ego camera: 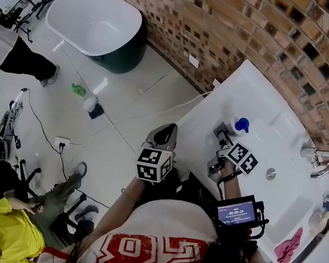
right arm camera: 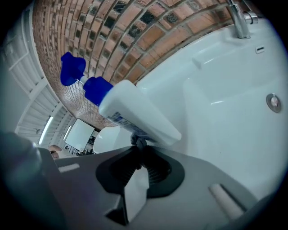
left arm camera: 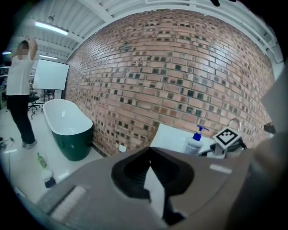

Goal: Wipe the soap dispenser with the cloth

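Pink cloth (ego camera: 287,246) only in head view, soap dispenser (right arm camera: 135,112) nearest right tool (right arm camera: 136,143)

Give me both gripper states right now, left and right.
Left gripper: jaws shut, empty.
Right gripper: jaws shut, tips right by the soap bottle, not clamped around it.

**Sink against the wall, dispenser at its left end**

The soap dispenser (ego camera: 240,125) stands on the left end of the sink (ego camera: 263,94), near the brick wall (ego camera: 229,33) behind. The faucet (ego camera: 319,161) sits further right along the wall, with the drain (ego camera: 270,173) in the bowl before it. The cloth (ego camera: 287,246) lies at the sink's near right edge. The right gripper (ego camera: 221,137) is just beside the dispenser. The left gripper (ego camera: 166,128) is left of the sink, over the floor. The bathtub (ego camera: 95,21) stands well to the left.
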A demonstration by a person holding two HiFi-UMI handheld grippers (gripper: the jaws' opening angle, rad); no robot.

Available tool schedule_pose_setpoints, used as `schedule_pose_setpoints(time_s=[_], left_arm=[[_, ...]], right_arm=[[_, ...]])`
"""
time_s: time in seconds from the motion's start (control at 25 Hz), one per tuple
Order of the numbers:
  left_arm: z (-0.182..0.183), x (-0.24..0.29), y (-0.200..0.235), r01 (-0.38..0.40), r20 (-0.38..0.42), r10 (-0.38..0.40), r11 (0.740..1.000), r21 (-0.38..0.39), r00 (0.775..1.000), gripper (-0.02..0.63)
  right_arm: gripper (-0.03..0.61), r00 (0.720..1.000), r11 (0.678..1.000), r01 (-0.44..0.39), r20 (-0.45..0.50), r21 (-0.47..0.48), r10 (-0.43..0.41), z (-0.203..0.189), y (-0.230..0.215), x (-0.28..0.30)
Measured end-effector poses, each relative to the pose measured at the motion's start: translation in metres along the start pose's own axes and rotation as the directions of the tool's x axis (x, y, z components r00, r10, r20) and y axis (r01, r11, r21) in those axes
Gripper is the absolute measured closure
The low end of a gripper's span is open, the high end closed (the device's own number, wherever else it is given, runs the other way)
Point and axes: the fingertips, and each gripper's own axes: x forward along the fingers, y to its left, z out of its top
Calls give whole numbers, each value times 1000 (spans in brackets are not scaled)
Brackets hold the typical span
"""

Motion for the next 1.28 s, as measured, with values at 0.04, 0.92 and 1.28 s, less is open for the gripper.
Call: schedule_pose_setpoints(time_s=[0.04,0.92,1.28], left_arm=[[0,-2,3,-8,2,8,1000,-2,1000,611],[-1,3,-48,149,-12,-148,986,69,989,611],[-1,1,-73,198,-1,-199,976,86,980,611]], right_arm=[[532,1000,1000,8,-3,2,-8,-2,-4,1],[532,949,754,-2,238,-657,209,14,126,-88],[533,939,683,82,286,-726,191,5,121,-109]])
